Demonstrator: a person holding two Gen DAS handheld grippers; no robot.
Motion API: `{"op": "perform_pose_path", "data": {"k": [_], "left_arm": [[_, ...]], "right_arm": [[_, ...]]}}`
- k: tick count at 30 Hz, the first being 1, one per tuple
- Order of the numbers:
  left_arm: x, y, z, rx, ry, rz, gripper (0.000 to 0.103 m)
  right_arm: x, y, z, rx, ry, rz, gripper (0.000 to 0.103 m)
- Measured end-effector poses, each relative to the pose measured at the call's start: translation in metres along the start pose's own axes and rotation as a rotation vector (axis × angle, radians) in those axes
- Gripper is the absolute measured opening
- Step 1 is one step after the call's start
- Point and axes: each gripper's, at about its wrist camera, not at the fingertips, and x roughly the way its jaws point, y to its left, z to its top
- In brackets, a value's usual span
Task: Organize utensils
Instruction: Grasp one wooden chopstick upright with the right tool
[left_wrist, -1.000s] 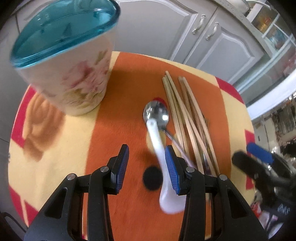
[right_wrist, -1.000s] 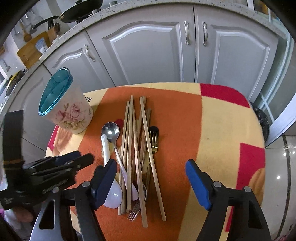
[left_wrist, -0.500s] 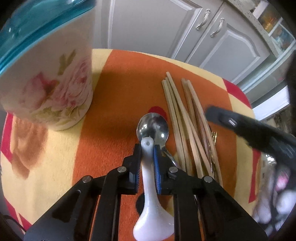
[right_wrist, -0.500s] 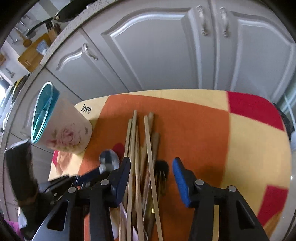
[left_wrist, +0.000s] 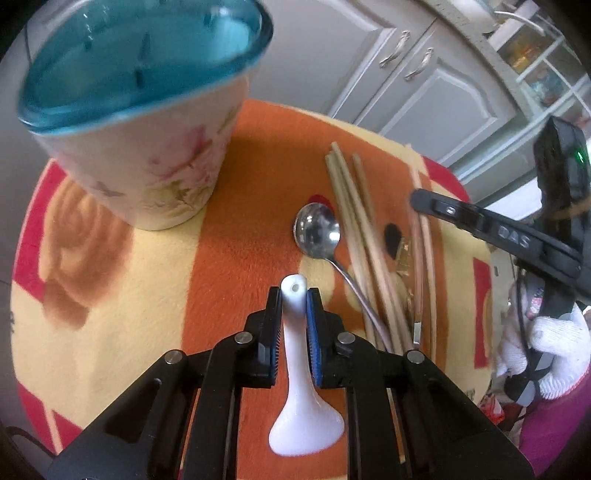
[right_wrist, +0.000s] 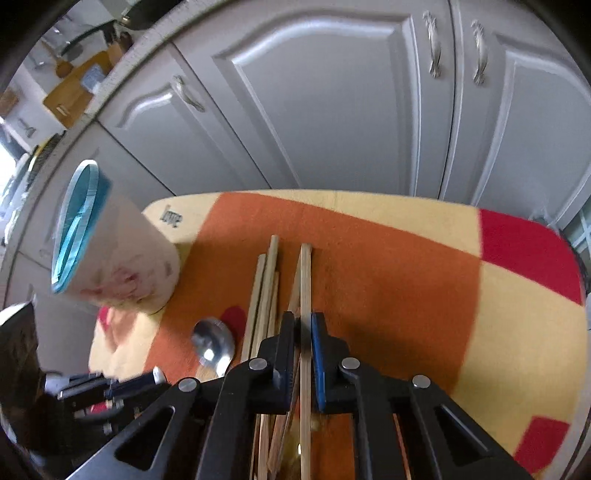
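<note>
Utensils gripped on both sides of the mat

Left wrist view: the left gripper (left_wrist: 294, 295) was clamped on the white spoon (left_wrist: 301, 376), handle tip poking out past the pads, bowl hanging back between the arms. Ahead lay the metal spoon (left_wrist: 317, 229) on the orange mat (left_wrist: 236, 236), with the chopsticks (left_wrist: 360, 225) bundled just beside it on the right. The floral cup (left_wrist: 147, 122) with its teal rim stood at the far left of the mat. The right gripper's arm reached in from the right edge, a white-gloved hand (left_wrist: 554, 354) behind it.

Right wrist view: the right gripper (right_wrist: 303, 321), jaws having just been closing, pinched one chopstick (right_wrist: 306, 273) from the pile, the stick running straight between the pads. Metal spoon (right_wrist: 213, 341) sat left of the pile, cup (right_wrist: 110, 254) farther left, grey cabinets (right_wrist: 332, 103) behind.
</note>
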Motion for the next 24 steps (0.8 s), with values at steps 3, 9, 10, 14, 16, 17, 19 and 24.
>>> {"op": "perform_pose_path", "data": {"k": [3,9,10,14,16,17,19,24], "left_arm": [[-0.019,-0.005,-0.003,0.035,-0.028,0.003,0.012],[-0.057,-0.013,-0.011,0.108,-0.083,0.023,0.012],[-0.060,-0.013,-0.011,0.111,-0.087,0.021,0.012],[-0.089,-0.006,-0.019,0.129,-0.127,0.012,0.012],[-0.101,-0.004,-0.018,0.135,-0.147,0.011,0.012],[-0.109,-0.003,-0.017,0.136,-0.160,0.008,0.012],[-0.120,0.000,-0.015,0.132,-0.177,0.001,0.012],[-0.153,0.008,-0.004,0.117,-0.223,-0.010,0.011]], "right_arm": [[-0.031,0.003,-0.012,-0.004,-0.039,0.021,0.005],[-0.081,0.013,-0.034,0.004,-0.130,0.039,0.005],[-0.086,0.016,-0.037,0.005,-0.139,0.043,0.005],[-0.103,0.032,-0.045,0.000,-0.173,0.057,0.005],[-0.113,0.039,-0.046,-0.006,-0.187,0.076,0.005],[-0.118,0.042,-0.047,-0.010,-0.194,0.078,0.005],[-0.129,0.051,-0.047,-0.030,-0.212,0.080,0.005],[-0.149,0.070,-0.041,-0.068,-0.250,0.104,0.005]]}}
